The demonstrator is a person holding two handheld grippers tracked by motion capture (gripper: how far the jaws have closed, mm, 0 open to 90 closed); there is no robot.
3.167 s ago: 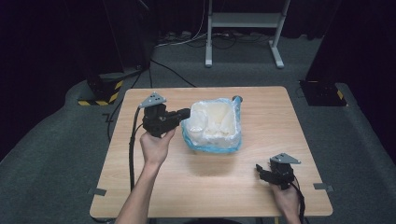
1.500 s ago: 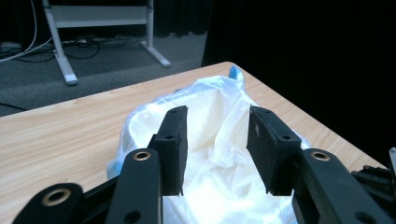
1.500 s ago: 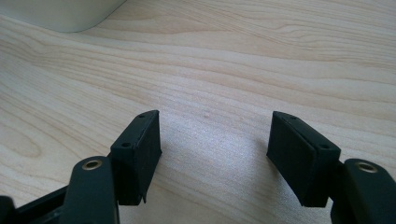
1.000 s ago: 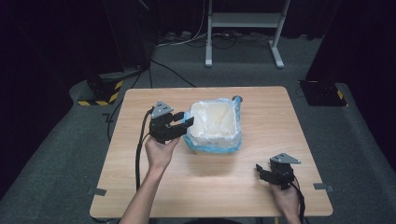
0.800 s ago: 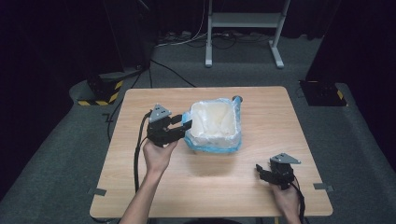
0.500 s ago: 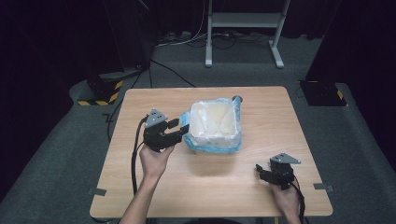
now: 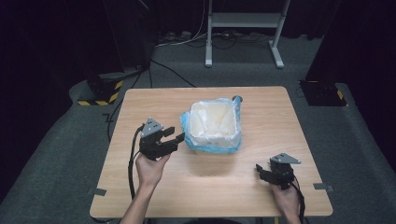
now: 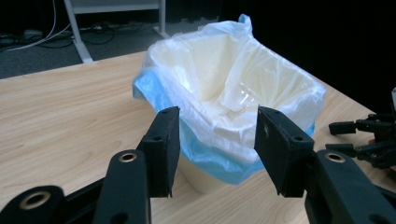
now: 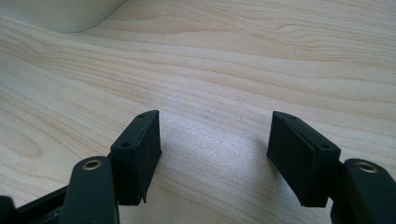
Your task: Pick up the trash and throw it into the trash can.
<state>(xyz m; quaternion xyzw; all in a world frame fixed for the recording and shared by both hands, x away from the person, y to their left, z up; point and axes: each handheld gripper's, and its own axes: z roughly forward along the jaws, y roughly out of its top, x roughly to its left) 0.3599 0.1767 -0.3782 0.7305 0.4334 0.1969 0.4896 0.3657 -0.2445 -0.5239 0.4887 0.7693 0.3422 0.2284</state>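
The lined bin (image 7: 215, 125) stands mid-table, just ahead and right of the left gripper (image 7: 172, 136), whose jaws gape empty toward its blue-edged rim. The right gripper (image 7: 261, 171), also released, rests well apart near the table's (image 7: 280, 107) front edge.

- Lined bin (image 7: 214, 125) stands mid-table (image 7: 154, 105), toward the far edge.
- Left gripper (image 7: 170, 136) sits just left of the bin.
- Right gripper (image 7: 261, 171) rests near the front right corner, well apart.
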